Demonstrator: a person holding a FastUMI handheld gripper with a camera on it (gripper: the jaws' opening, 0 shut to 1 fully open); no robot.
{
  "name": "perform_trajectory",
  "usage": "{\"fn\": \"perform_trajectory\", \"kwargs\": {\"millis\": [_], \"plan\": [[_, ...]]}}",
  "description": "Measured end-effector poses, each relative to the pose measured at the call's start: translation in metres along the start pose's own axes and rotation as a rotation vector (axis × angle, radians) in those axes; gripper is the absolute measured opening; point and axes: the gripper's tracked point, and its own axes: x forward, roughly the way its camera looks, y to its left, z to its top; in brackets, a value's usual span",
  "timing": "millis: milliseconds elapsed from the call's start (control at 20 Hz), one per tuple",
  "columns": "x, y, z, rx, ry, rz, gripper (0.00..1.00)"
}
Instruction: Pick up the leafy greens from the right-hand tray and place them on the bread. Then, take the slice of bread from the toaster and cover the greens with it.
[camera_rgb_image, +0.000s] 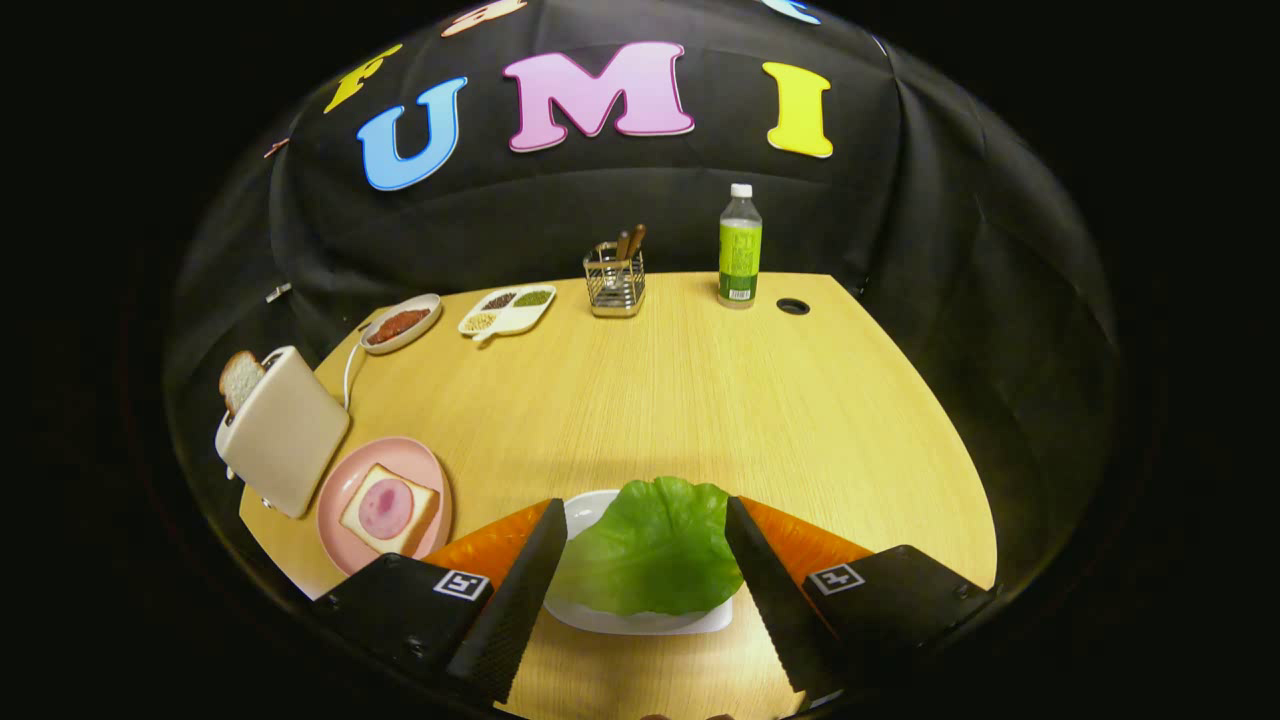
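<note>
**Hidden and unclear items**

White tray (640, 622) — mostly covered by the leafy greens (655, 545); near corners screened by the fingers (525, 590). Gripper (640, 525): spread to either side of the leaf, contact with it not discernible. Bread slice (240, 378) in toaster (283, 432) — lower part sunk in the slot. Divided dish (507, 311): fillings too small to identify. Wire caddy (615, 283): handles poking out, tool type unclear. Bottle (740, 248): label unreadable. Small oval dish (401, 323): reddish contents, kind not discernible.
</note>
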Motion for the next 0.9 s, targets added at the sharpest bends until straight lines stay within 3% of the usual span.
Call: {"fn": "perform_trajectory", "kwargs": {"millis": [400,800,900], "plan": [[0.042,-0.008,-0.050,-0.004,0.136,-0.021,0.99],[0.054,-0.004,-0.060,-0.069,0.149,-0.026,0.97],[0.054,-0.002,-0.063,-0.080,0.137,-0.019,0.92]]}}
